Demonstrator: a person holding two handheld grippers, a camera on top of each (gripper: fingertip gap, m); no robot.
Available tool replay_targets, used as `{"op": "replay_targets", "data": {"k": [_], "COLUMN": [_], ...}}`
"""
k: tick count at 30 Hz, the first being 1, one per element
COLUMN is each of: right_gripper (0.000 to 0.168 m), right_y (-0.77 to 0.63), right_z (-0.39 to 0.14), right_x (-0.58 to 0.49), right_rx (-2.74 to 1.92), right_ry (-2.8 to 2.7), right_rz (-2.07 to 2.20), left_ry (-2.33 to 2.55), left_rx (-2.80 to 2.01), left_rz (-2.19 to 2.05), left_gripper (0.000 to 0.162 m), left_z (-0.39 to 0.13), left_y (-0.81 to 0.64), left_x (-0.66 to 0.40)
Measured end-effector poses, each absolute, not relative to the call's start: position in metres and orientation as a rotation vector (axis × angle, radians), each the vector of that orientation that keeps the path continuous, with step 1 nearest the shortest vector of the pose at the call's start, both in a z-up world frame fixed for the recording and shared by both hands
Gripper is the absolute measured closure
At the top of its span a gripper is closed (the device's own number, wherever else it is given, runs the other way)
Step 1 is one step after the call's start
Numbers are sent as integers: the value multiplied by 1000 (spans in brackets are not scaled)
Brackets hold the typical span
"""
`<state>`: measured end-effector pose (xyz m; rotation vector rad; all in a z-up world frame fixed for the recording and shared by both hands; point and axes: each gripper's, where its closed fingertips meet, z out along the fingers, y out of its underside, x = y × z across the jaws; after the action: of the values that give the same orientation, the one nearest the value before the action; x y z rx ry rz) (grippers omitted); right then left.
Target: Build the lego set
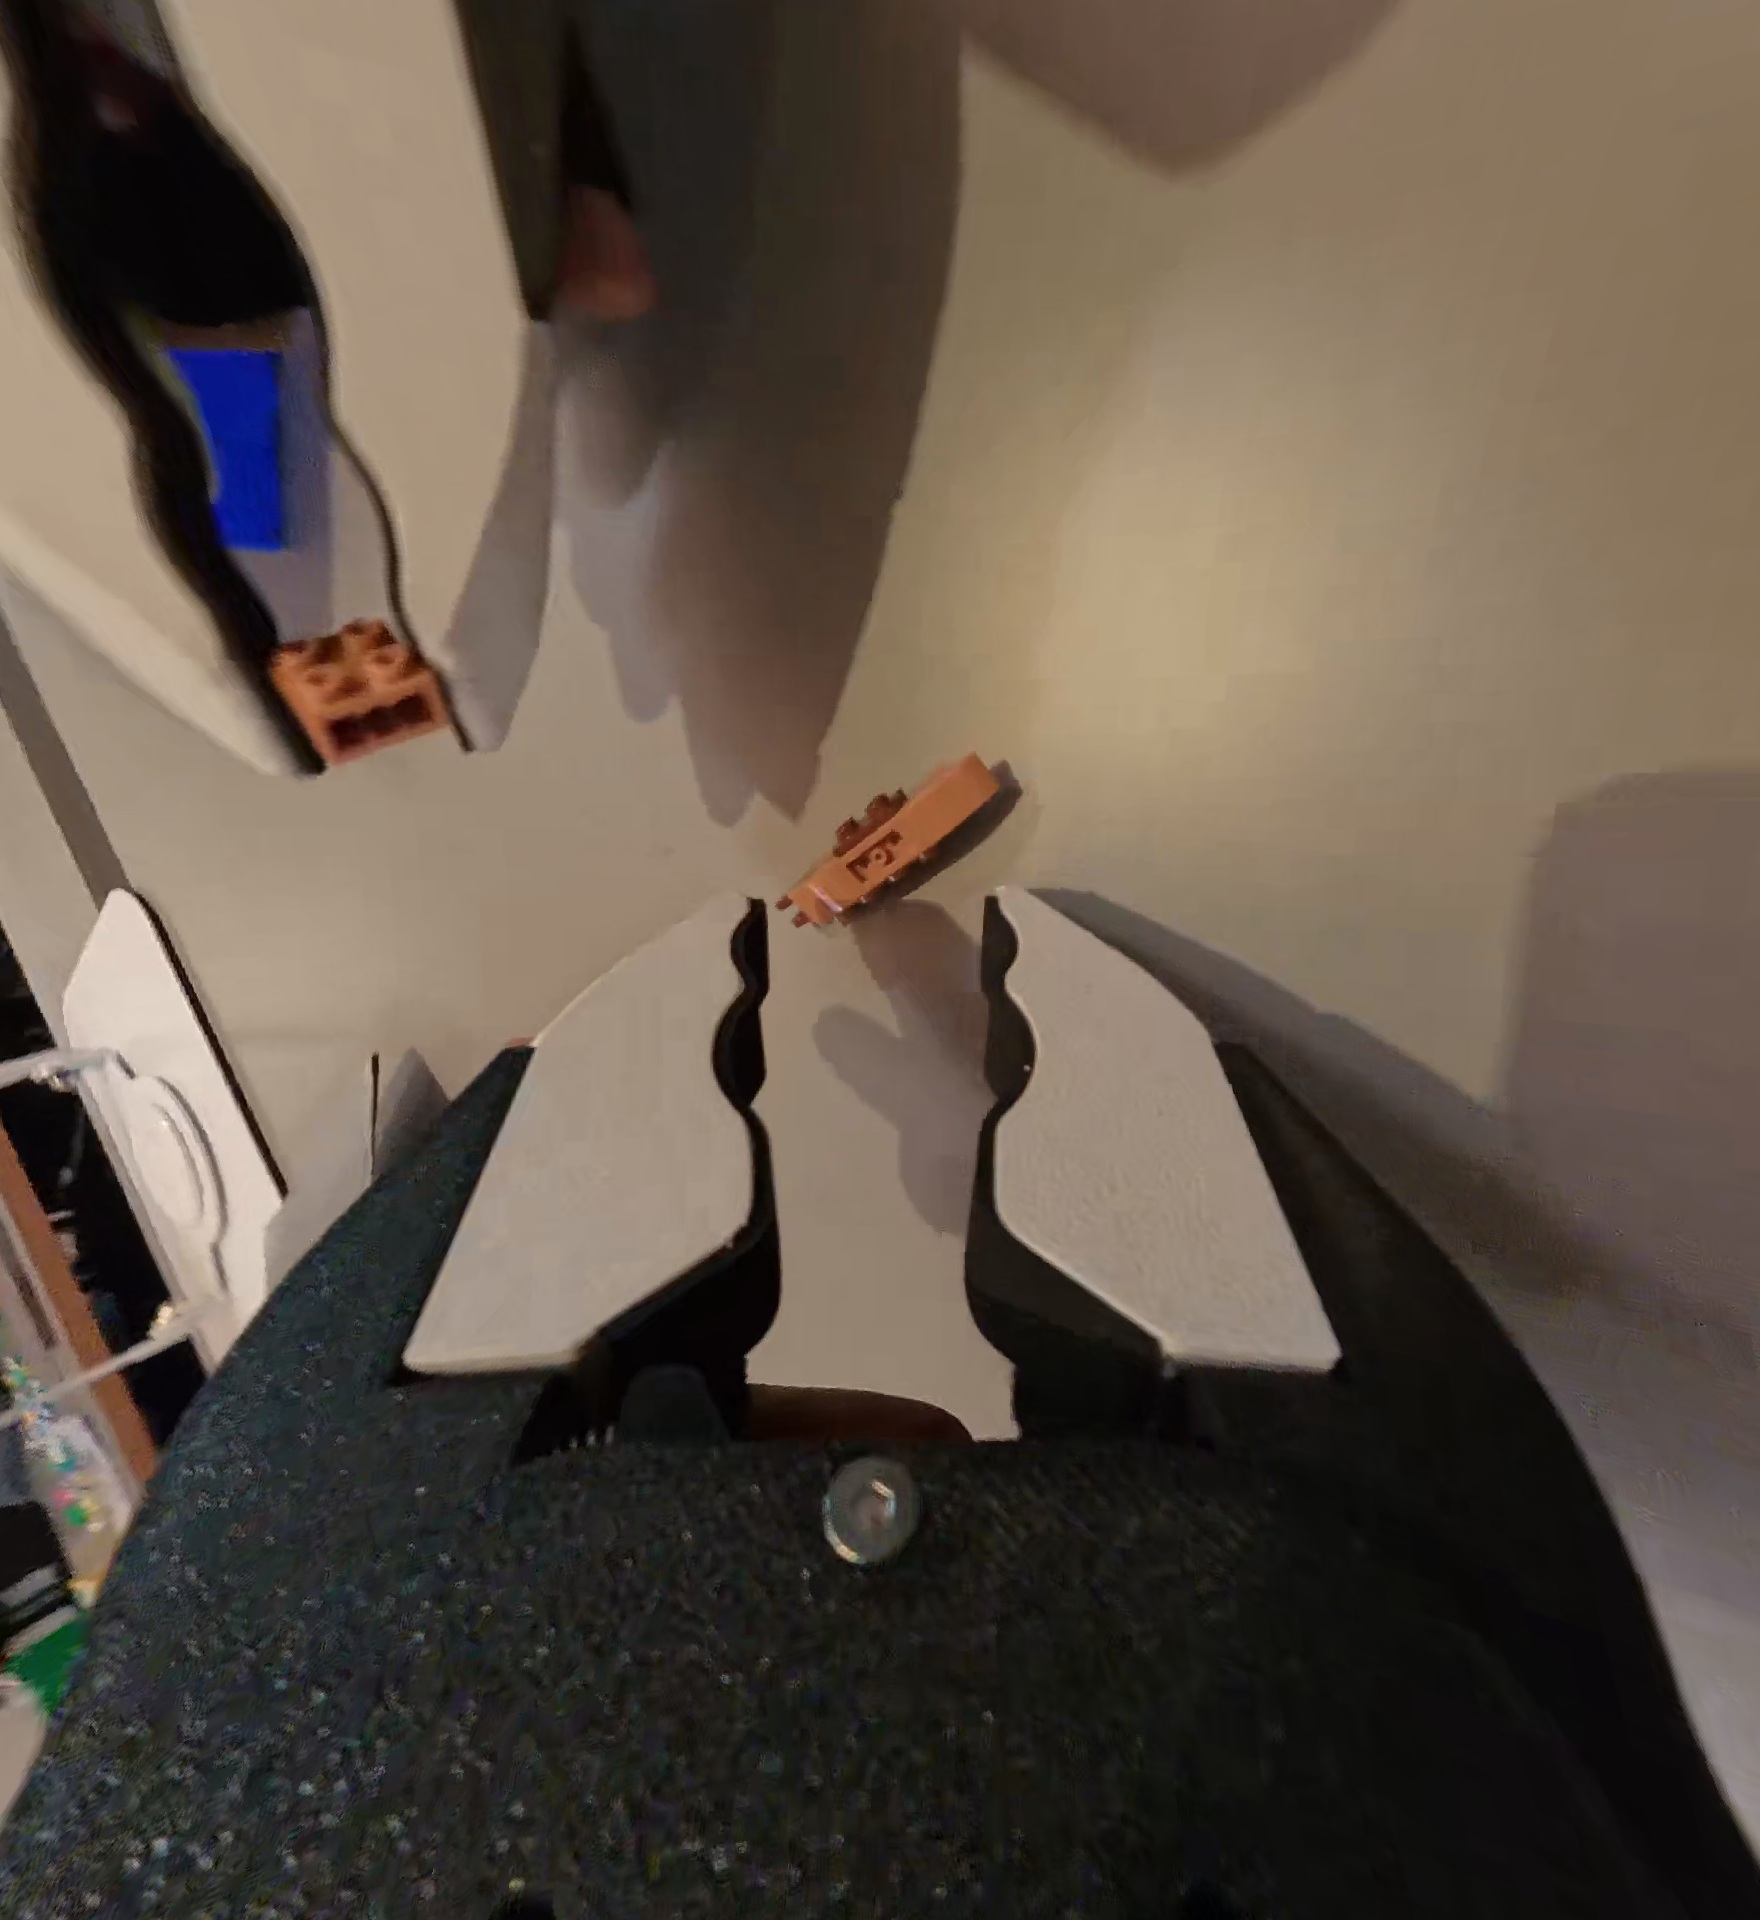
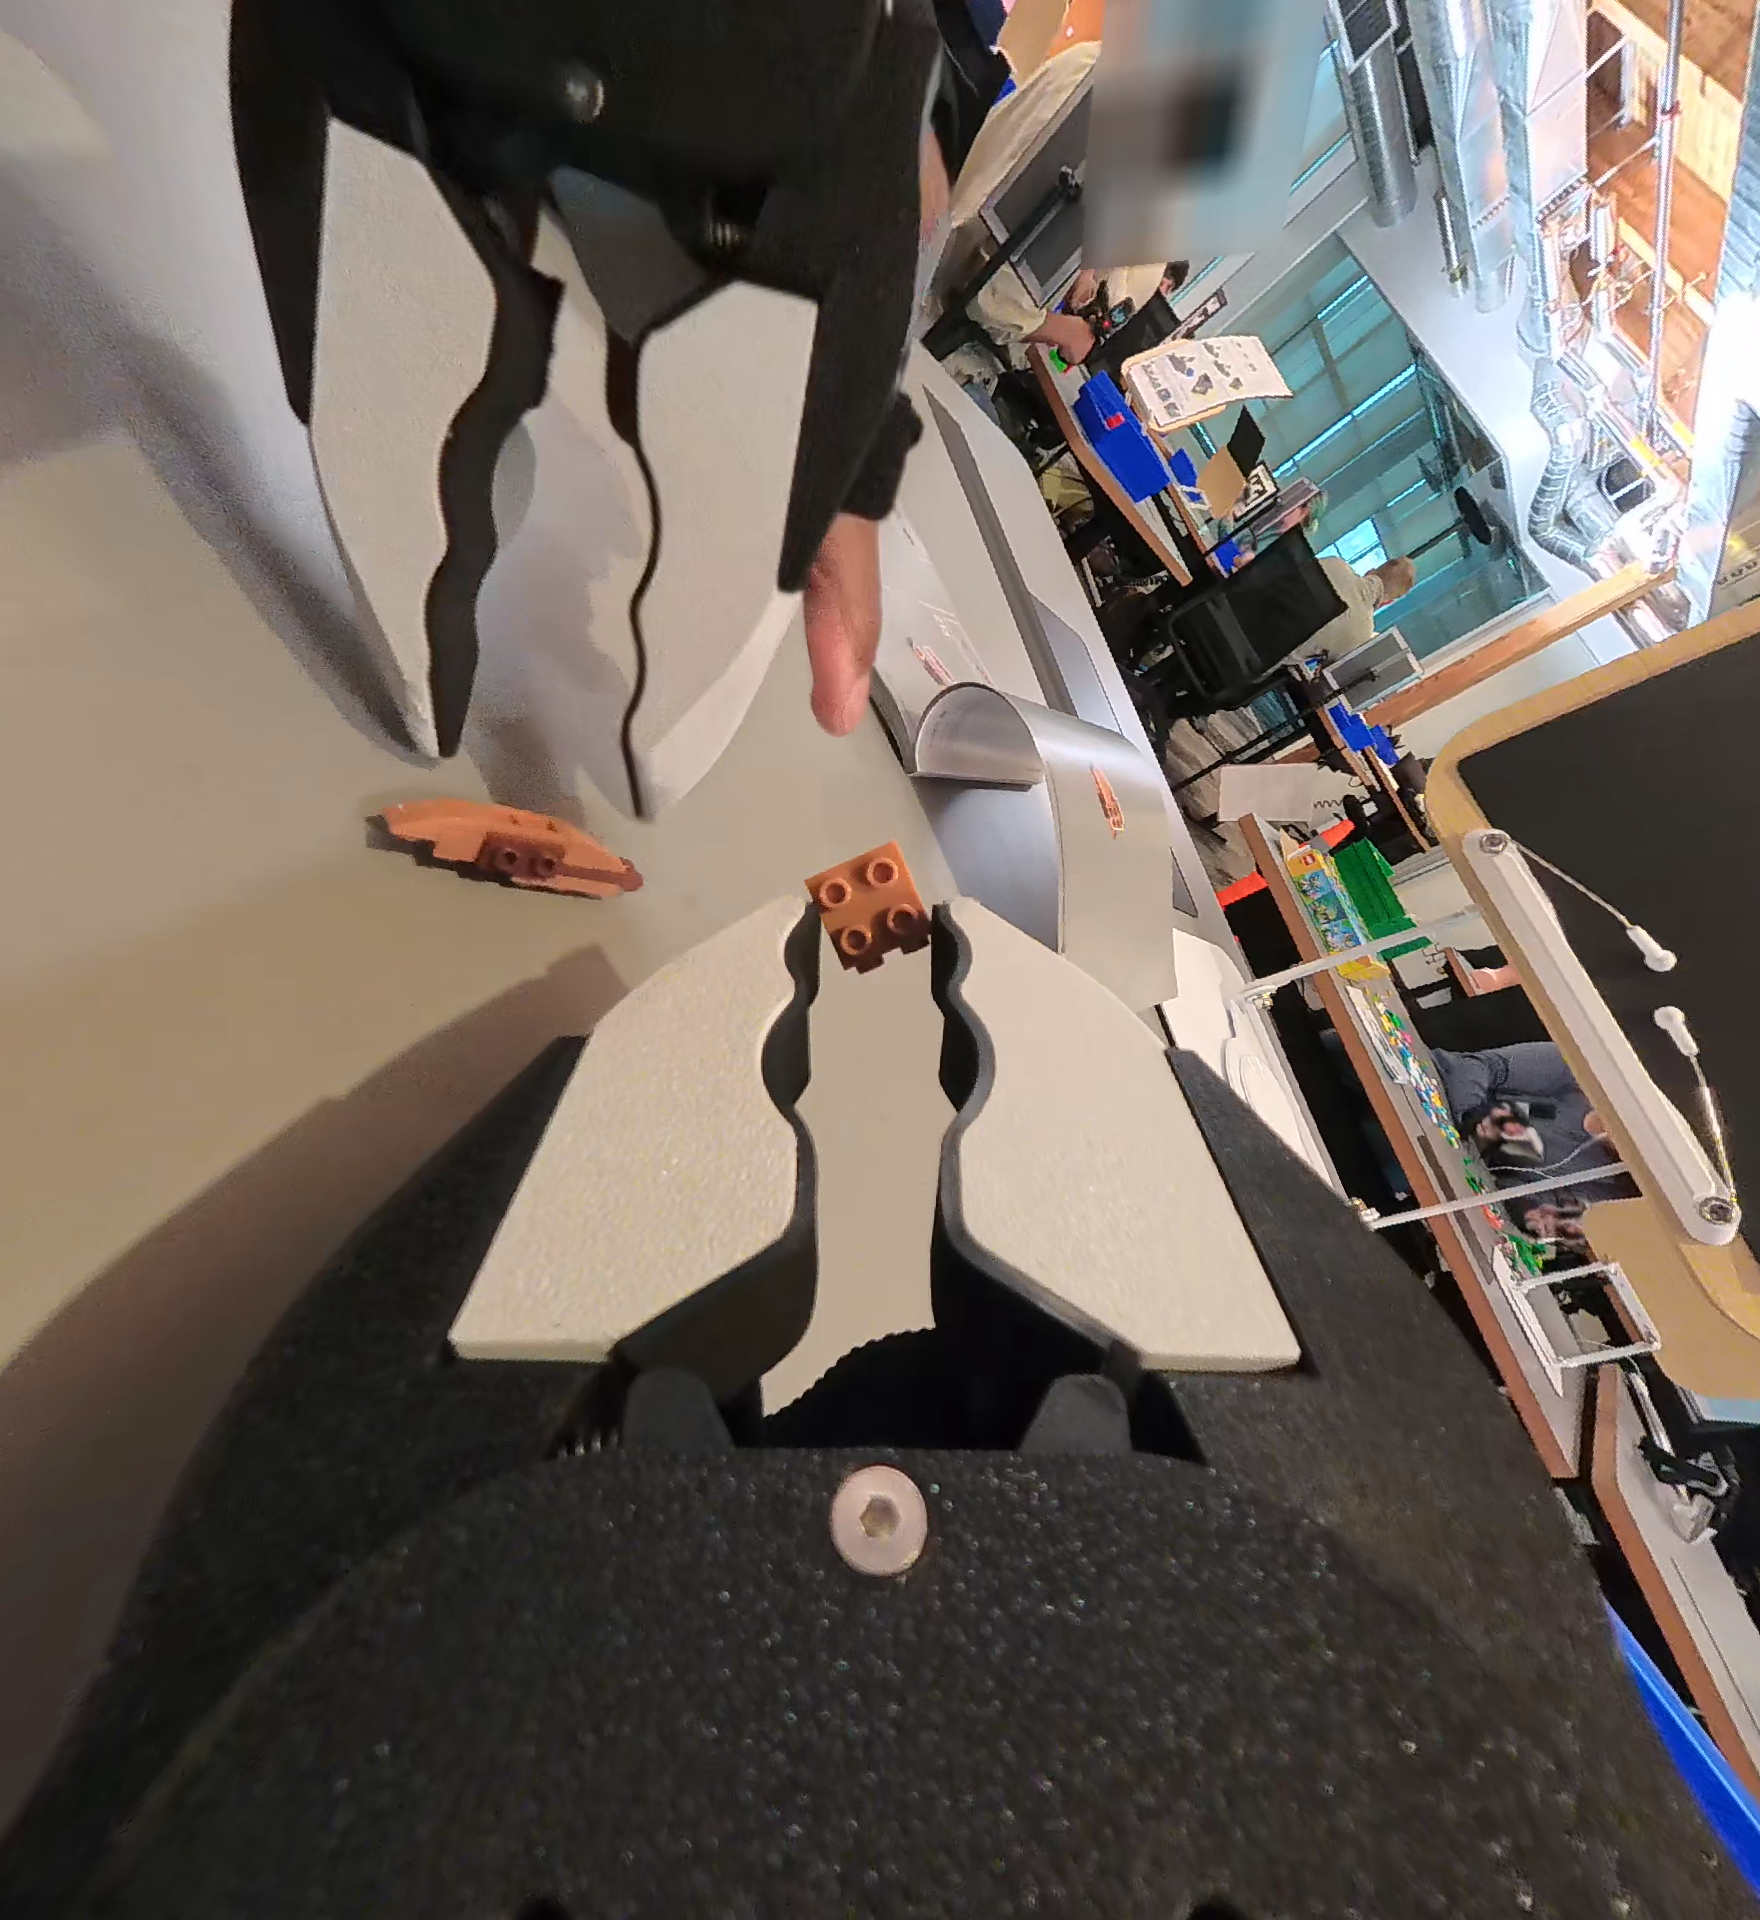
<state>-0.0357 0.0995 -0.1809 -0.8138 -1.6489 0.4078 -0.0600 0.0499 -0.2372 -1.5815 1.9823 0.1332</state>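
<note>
A flat tan Lego assembly (image 1: pixel 902 836) with dark brown parts lies on the pale table (image 1: pixel 1271 623), just beyond my left gripper's tips. My left gripper (image 1: pixel 876 902) is open and empty, a little above the table. In the right wrist view it (image 2: pixel 538 769) hangs open above the assembly (image 2: pixel 502 847). My right gripper (image 2: pixel 873 920) is shut on a small brown 2x2 brick (image 2: pixel 871 904), pinched at its tips with the studs facing the camera. In the left wrist view the right gripper (image 1: pixel 377 743) holds that brick (image 1: pixel 356 691) up at the left, apart from the assembly.
An open instruction booklet (image 2: pixel 1011 748) lies on the table to the right, with a person's hand (image 2: pixel 840 665) beside it. A white board (image 1: pixel 159 1091) stands at the table's left edge. A wood-edged black panel (image 2: pixel 1634 935) juts in at the right. Tables with Lego boxes stand behind.
</note>
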Motion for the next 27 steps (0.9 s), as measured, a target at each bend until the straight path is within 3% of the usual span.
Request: {"op": "replay_targets", "data": {"k": [4,7,10,17,27], "right_gripper": [148,148,148,148,149], "right_y": [104,107,109,108,88], "right_z": [-180,-179,-177,-174,-157], "right_x": [-34,-33,-32,-31,-33], "right_rx": [-824,-834,-842,-848,-803], "right_ry": [-1640,-1630,-1619,-1607,-1552], "right_rz": [403,405,409,436,551], "left_ry": [2147,2243,2207,1717,1056], "left_rx": [-1499,-1488,-1508,-1540,-1353], "left_rz": [196,209,157,-151,-777], "left_gripper": [123,142,143,144,144], "left_z": [-242,-248,-247,-238,-155], "left_y": [53,52,55,63,48], "left_x": [-50,-50,-48,-51,-48]}}
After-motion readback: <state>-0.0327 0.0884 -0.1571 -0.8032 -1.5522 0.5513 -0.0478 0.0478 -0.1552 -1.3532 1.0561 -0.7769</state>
